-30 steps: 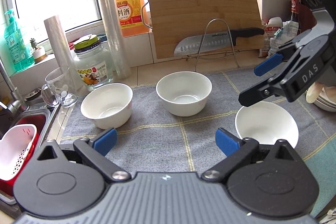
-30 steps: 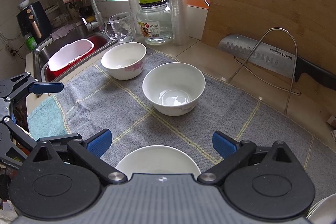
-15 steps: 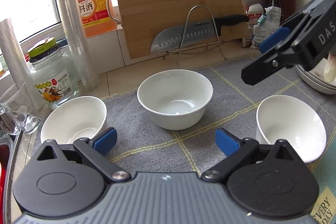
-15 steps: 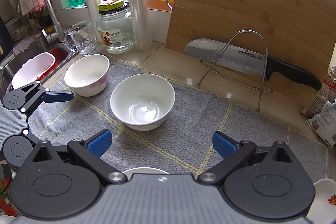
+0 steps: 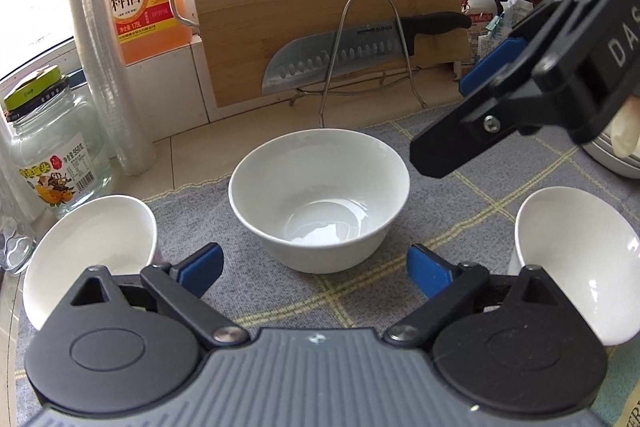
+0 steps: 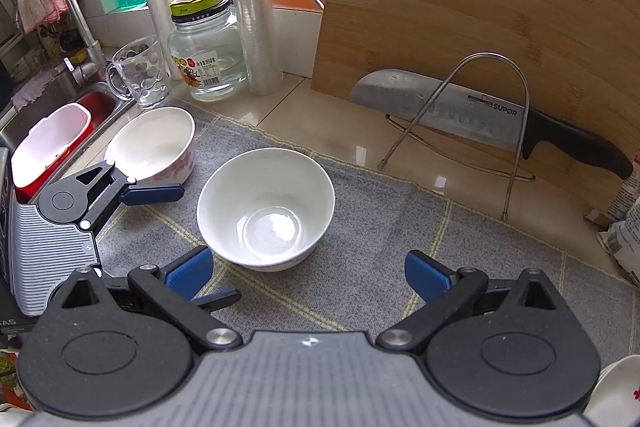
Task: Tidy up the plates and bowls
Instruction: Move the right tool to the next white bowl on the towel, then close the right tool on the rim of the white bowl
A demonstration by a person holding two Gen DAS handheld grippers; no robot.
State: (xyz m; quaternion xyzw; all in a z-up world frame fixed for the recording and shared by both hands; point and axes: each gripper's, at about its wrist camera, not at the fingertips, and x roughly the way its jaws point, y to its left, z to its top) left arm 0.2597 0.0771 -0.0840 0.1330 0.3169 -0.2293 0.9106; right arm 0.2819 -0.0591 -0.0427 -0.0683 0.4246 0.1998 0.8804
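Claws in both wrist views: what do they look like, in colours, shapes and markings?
The left claw and the right claw match: black angular linkage arms with silver pivot pins, round black discs on either side, blue pads on the fingertips, and a grey ribbed body. The right one, seen from the left wrist view, carries white letters "DAS". No cables or sleeves show.

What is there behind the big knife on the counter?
A wooden cutting board stands leaning behind the knife; a wire rack crosses in front of the blade. The board hides whatever is further back.
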